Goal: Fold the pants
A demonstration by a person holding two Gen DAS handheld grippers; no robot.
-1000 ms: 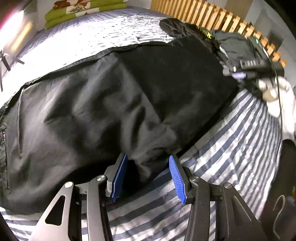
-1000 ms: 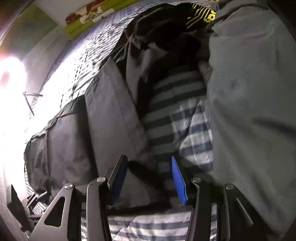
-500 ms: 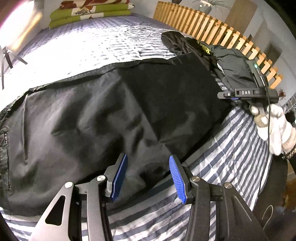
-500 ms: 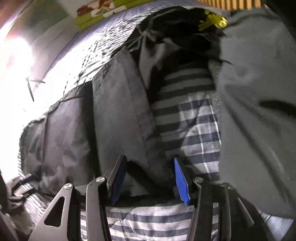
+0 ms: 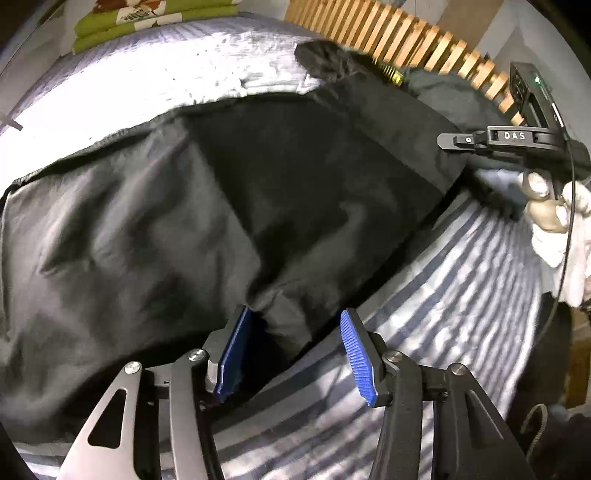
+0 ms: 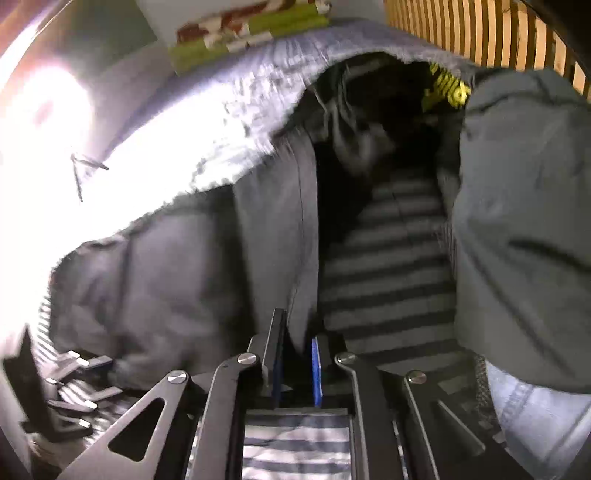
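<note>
Black pants (image 5: 192, 206) spread flat across striped bed cover (image 5: 461, 302), waist toward the left, leg ends toward the far right beside a heap of dark clothes (image 5: 436, 88) under the wooden slat headboard (image 5: 406, 40)

Left tongs (image 5: 291, 354) at the near hem edge, jaws opening, blue pads apart, a raised fold of pants fabric between them but not pressed

Right tongs (image 6: 295, 369) closing, pads almost together, pinched on a thin edge of pants cloth (image 6: 280, 236) at the leg end; in the left view, seen at far right in a white-gloved hand (image 5: 557, 218)

Green folded bedding (image 5: 147, 22) far back on the bed
</note>
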